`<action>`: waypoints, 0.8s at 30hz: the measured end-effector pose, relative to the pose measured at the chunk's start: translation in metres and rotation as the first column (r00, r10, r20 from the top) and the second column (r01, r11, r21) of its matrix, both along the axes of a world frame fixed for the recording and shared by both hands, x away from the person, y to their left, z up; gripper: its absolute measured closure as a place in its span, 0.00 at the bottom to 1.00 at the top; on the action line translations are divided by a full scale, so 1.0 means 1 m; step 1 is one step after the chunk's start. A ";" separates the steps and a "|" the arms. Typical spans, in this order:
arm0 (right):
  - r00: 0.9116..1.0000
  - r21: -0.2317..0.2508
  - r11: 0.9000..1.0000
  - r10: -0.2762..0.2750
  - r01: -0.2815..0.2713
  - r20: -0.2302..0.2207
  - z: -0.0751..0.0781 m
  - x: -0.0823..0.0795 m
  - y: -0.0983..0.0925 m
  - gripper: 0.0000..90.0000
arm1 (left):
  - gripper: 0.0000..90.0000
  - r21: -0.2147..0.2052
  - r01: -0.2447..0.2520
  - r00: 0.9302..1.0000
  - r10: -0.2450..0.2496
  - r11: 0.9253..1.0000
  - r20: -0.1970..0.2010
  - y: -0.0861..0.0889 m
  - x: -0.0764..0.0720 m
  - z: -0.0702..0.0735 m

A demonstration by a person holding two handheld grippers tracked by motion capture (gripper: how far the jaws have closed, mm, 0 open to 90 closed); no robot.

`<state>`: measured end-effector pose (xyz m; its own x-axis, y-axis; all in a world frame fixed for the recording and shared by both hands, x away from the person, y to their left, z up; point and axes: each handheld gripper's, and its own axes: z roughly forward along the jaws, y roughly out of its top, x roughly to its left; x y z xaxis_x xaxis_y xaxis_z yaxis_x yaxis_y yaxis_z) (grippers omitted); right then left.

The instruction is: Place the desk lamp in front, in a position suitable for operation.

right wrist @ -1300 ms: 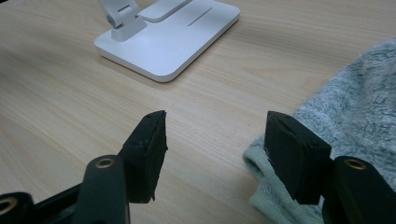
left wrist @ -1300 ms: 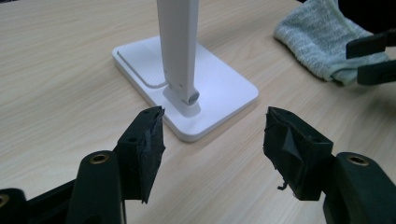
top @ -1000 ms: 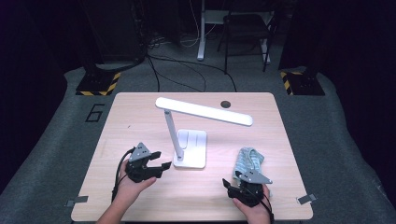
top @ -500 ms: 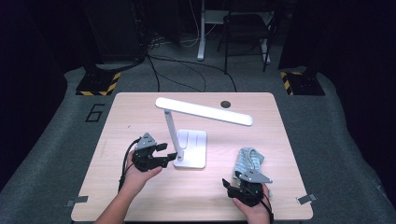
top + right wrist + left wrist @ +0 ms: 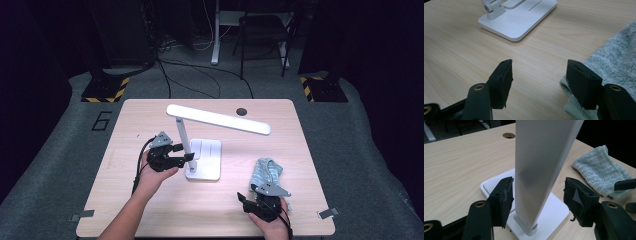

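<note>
The left tool has its jaws set either side of the lamp's upright stem, low down near the hinge at the base. In the left gripper view the stem stands between the two pads: the left pad is close against it, perhaps touching, while the right pad is apart from it, so nothing is clamped. The jaws have just been closing a little with the stem between them. Reaching for the stem low down makes sense: that is where the lamp is stiffest, and a hold there should steady it or tip the arm without sliding the base.

The lamp stands near the middle of the tabletop, its long white head stretched out to the right above the base.

The right tool rests at the near right edge, jaws wide apart and empty. In the right gripper view its right pad lies at the edge of the cloth, its left over bare wood, probably waiting to pick the cloth up for wiping the lamp.
</note>
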<state>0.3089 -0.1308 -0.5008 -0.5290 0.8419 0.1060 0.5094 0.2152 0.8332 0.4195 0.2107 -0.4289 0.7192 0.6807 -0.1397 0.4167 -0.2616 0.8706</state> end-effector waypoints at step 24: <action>1.000 0.015 1.000 0.017 -0.017 -0.003 -0.001 0.002 0.000 0.42 | 0.43 0.006 0.059 0.996 -0.060 0.998 0.059 -0.015 0.018 -0.006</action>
<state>0.3111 -0.1306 -0.5018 -0.5432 0.8310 0.1202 0.5086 0.2117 0.8346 0.4373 0.1960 -0.4350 0.7652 0.6369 -0.0933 0.3482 -0.2876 0.8922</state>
